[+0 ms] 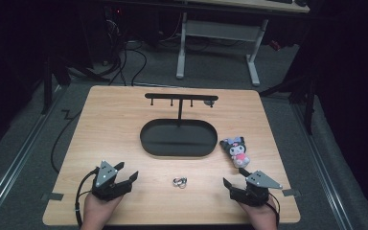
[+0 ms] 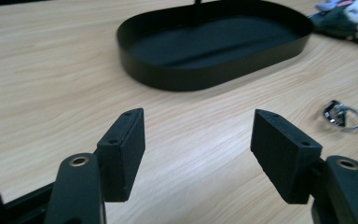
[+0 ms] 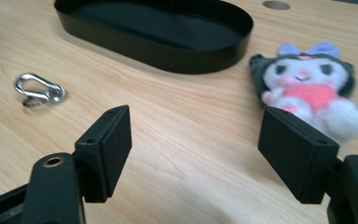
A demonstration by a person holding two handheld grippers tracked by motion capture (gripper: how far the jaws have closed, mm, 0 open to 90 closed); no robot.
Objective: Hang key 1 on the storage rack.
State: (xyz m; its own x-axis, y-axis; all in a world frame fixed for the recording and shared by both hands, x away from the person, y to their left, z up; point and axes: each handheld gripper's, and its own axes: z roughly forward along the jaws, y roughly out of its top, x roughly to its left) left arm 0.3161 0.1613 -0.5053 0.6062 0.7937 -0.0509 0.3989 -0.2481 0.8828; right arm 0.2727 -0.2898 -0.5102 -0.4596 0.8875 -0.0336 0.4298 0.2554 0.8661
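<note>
From the high view I have both grippers low in the frame, on the near edge of the wooden table point(image 1: 110, 120). My left gripper point(image 1: 124, 175) sits at lower left, jaws spread wide with nothing between them; my right gripper point(image 1: 235, 179) sits at lower right, jaws equally apart and empty.

The metal carabiner clip point(image 1: 179, 182) lies flat on the table between the two grippers, near the bottom centre of the high view, touching neither. In the left gripper view it shows at middle right point(image 2: 342, 115), beyond the right-hand jaw and outside the gap. In the right gripper view it lies at middle left point(image 3: 39, 89), again off to the side of the gap (wood grain alone shows between the pads).

The plush toy point(image 1: 237, 149) lies just above my right gripper; in the right gripper view it sits behind the right-hand jaw point(image 3: 307, 84). The black oval tray point(image 1: 146, 139), with its hook stand point(image 1: 180, 98), occupies the centre.
</note>
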